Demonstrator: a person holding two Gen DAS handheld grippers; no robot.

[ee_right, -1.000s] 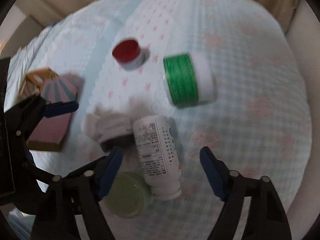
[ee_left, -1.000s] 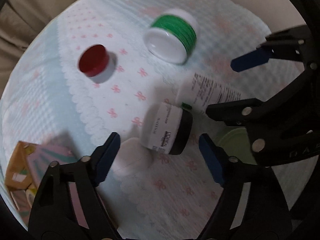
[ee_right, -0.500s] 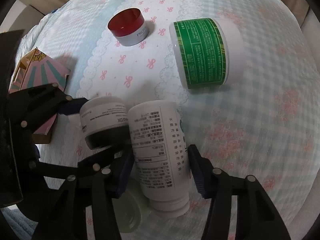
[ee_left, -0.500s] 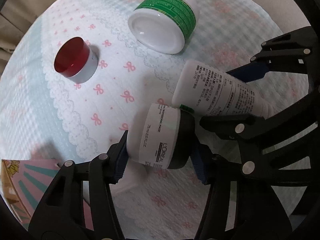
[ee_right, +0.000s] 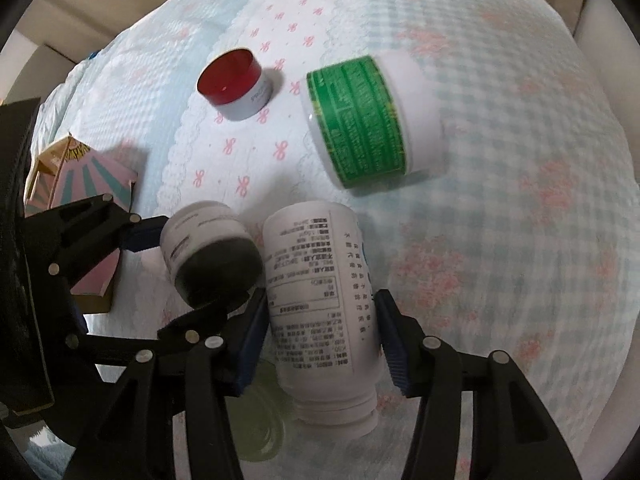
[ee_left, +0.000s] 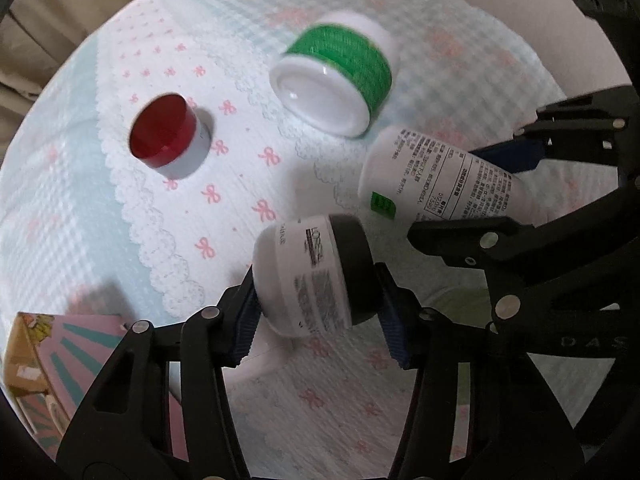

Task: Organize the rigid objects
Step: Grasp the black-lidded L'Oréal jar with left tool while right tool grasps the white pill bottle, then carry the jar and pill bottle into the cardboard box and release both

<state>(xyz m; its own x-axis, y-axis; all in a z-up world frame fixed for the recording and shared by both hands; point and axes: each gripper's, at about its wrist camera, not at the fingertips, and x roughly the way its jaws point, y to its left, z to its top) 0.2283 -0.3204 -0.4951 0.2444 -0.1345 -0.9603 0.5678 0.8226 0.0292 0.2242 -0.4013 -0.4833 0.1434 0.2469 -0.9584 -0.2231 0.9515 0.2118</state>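
A white jar with a black lid [ee_left: 308,276] lies on its side between the blue pads of my left gripper [ee_left: 316,306], which is shut on it. That jar [ee_right: 208,248] also shows at the left of the right wrist view. Beside it, a white bottle with printed text [ee_right: 316,280] lies lengthwise in my right gripper [ee_right: 320,320]. Those jaws are closing, and both pads touch the bottle's sides. The bottle [ee_left: 432,184] also shows at the right of the left wrist view.
A green-labelled white jar [ee_left: 340,80] lies on its side farther out, and a red-lidded jar [ee_left: 166,136] stands to its left. A pink striped box [ee_right: 88,184] is at the left. A pale green disc [ee_right: 264,420] lies under the right gripper. A bow-patterned cloth [ee_right: 500,200] covers the surface.
Both grippers went from wide open to closed: the left on the black-lidded jar, the right on the white bottle. The jar has tilted in the left grip.
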